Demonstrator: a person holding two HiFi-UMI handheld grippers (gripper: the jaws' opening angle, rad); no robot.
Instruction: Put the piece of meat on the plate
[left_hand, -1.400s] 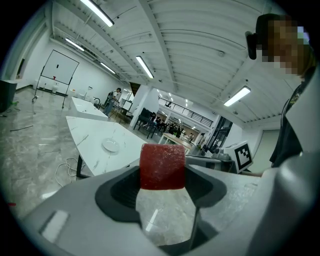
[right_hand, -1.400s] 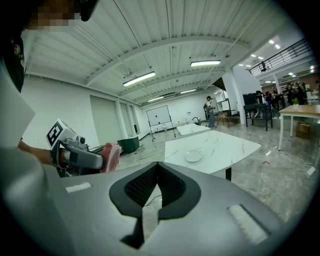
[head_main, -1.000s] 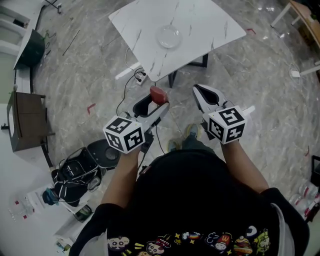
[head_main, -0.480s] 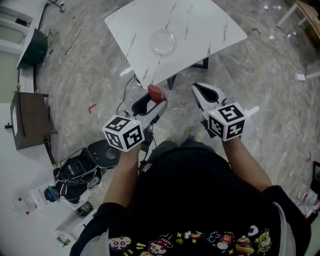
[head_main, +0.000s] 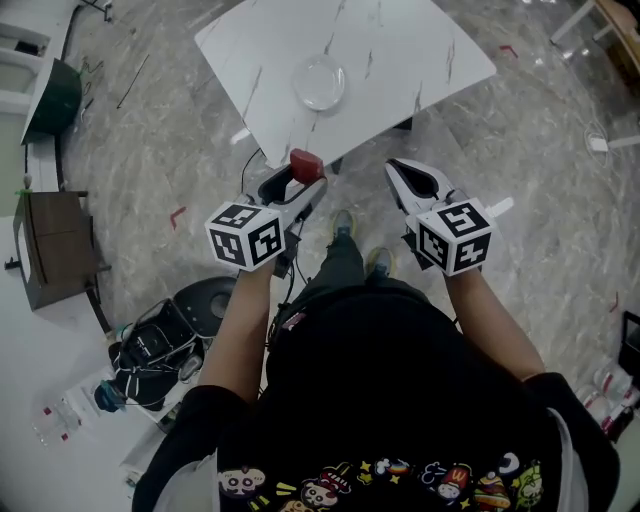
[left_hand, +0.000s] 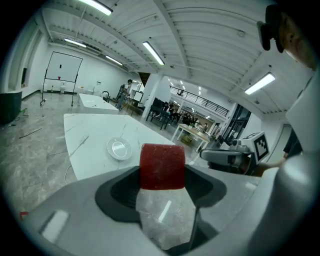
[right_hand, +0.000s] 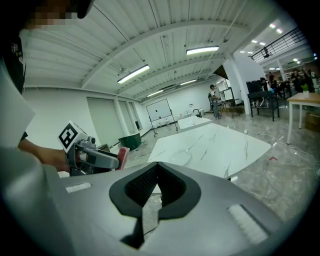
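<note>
Your left gripper (head_main: 304, 180) is clamped on the red, block-shaped piece of meat (left_hand: 161, 166). In the left gripper view the block stands upright between the two jaw tips, and its upper half rises above them. From the head view you hold it in the air, just off the near edge of the white marble-patterned table (head_main: 400, 60), over the grey stone floor (head_main: 180, 150) rather than over the tabletop.

The round clear glass plate (head_main: 319, 82) sits on the table with nothing on it. It lies ahead of the meat and a little to its right in the head view, and well apart from it. In the left gripper view the plate shows beyond the jaws and left of the meat.

Your right gripper (head_main: 397, 170) is at about the same height, to the right of the left one and apart from it. Its own view shows the jaws drawn together with nothing between them. They point toward the table's near edge, with the left gripper and its red block visible off to the left.
</note>
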